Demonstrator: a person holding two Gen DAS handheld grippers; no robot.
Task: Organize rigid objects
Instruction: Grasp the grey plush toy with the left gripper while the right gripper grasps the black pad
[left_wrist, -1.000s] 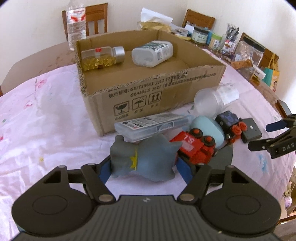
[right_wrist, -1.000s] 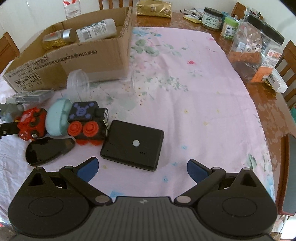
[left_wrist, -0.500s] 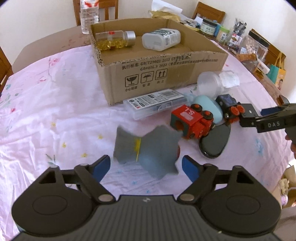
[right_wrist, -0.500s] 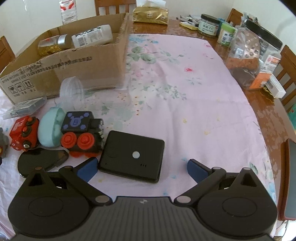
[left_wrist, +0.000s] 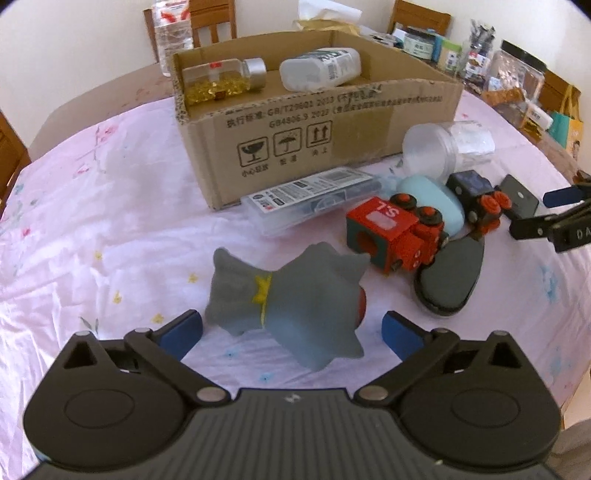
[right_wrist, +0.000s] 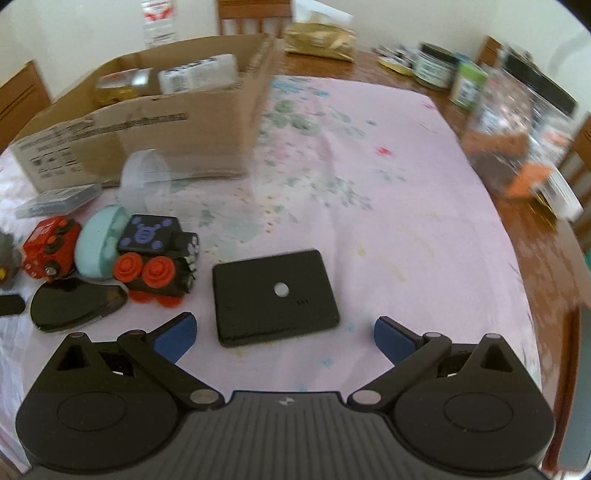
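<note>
The left hand-held gripper (left_wrist: 291, 332) is spread wide, its blue pads (left_wrist: 183, 332) on either side of a matte grey rubbery toy (left_wrist: 284, 295) with a yellow band, gripping nothing; whether a pad touches the toy I cannot tell. The toy lies on its side on the desk's (left_wrist: 110, 221) pink flowered cloth. Just beyond it sits a blocky red train (left_wrist: 395, 236), touching a smooth pale-blue oval case (left_wrist: 436, 199), a dark train with red wheels (left_wrist: 476, 195) and a glossy black teardrop-shaped piece (left_wrist: 450, 277). A clear flat plastic case (left_wrist: 314, 199) lies against the front wall of the open cardboard box (left_wrist: 317, 129), which holds a glass bottle of yellow capsules (left_wrist: 221, 79) and a white plastic bottle (left_wrist: 321, 68). A translucent jar (left_wrist: 439, 151) lies tipped at the box's corner. The right hand-held gripper (right_wrist: 282, 334) is also wide open and empty, just short of a flat black rectangular pad (right_wrist: 273, 295) with rounded corners. Bare cloth stretches right of the pad to the wooden desk edge (right_wrist: 546, 258), and left of the toy.
</note>
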